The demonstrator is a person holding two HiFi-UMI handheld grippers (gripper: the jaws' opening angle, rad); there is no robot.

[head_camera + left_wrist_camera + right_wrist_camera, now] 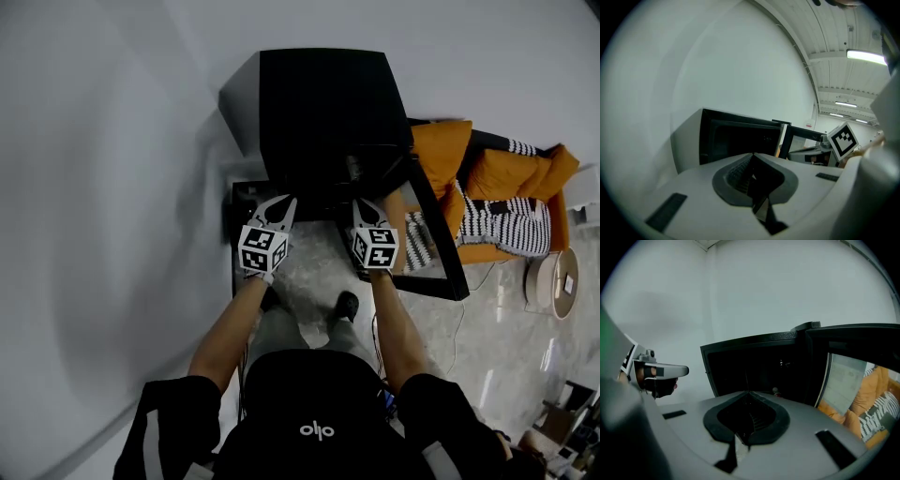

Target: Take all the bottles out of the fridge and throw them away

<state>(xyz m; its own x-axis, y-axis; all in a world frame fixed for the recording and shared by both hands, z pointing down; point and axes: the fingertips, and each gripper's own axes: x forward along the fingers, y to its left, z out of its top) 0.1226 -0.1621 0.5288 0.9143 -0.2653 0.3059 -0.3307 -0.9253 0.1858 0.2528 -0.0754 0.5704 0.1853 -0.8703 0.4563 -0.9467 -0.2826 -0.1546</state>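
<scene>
**Clenched jaws at the open fridge**

The left gripper [285, 202] and right gripper [362, 206] hung empty, jaws clenched, just in front of the fridge [319, 103], its door [439, 246] swung open. Bottles went unseen in its dark interior. Reaching in blind with the jaws unopened risked toppling one.

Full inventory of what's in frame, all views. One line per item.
black mini fridge: 1, black, against the white wall, ahead of both grippers; interior dark, no bottle clearly made out
glass fridge door: 1, black frame, swung open rightward
orange sofa: 1, orange, right of the fridge
striped cushions: black-white, on the sofa; count unclear
round pale object: 1, floor, far right
left gripper: 1, grey, shut, empty
right gripper: 1, grey, shut, empty
person's forearms: 2, bare, black sleeves
</scene>
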